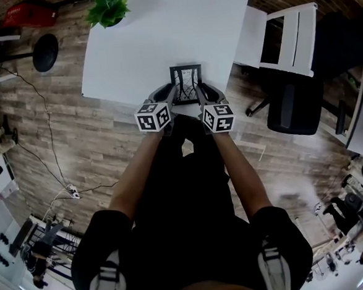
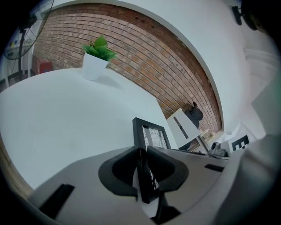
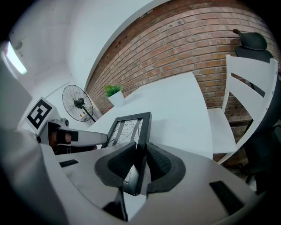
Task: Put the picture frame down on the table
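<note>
Left tool (image 2: 142, 154) and right tool (image 3: 139, 150) pinch a slim black rectangular frame (image 1: 186, 82).

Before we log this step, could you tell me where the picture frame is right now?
In the head view, the picture frame is at the white table's near edge, held by its sides between the left gripper and the right gripper.

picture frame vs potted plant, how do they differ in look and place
The picture frame is black, flat and rectangular; the potted plant is leafy green in a white pot. The frame is clamped at its side edges by the left gripper and the right gripper; the plant stands free. The frame is at the near edge of the table; the plant at its far left corner. Both are at the same white table.
</note>
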